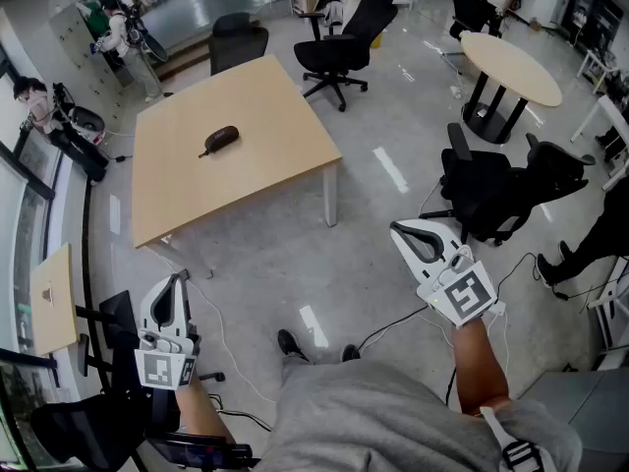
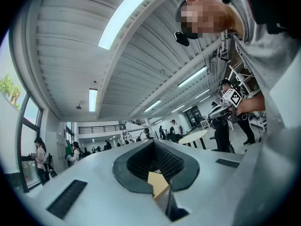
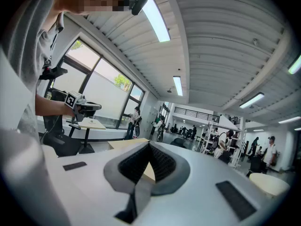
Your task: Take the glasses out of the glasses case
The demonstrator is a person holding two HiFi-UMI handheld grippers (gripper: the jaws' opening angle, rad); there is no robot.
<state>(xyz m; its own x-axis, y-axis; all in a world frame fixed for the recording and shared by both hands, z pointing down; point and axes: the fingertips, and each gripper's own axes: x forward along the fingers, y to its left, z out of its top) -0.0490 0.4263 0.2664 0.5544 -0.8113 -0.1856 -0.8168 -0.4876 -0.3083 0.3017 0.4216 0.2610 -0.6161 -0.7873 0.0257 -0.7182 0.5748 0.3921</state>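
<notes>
The glasses case [image 1: 219,140] lies slanted on the table [image 1: 280,170], far ahead, nearer the left gripper [image 1: 181,281]. It and the right gripper [image 1: 401,230], all 2, are closed and empty.

I see a pale wood table [image 1: 246,136] under a dark brown glasses case [image 1: 219,140]; my left gripper [image 1: 181,281] and right gripper [image 1: 401,230] are white, each with a black-and-white square-marker cube; their pads [image 2: 141,161] are dark grey, finely ribbed; floor [image 1: 393,126] glossy grey; office chairs [image 1: 339,52] black.
</notes>
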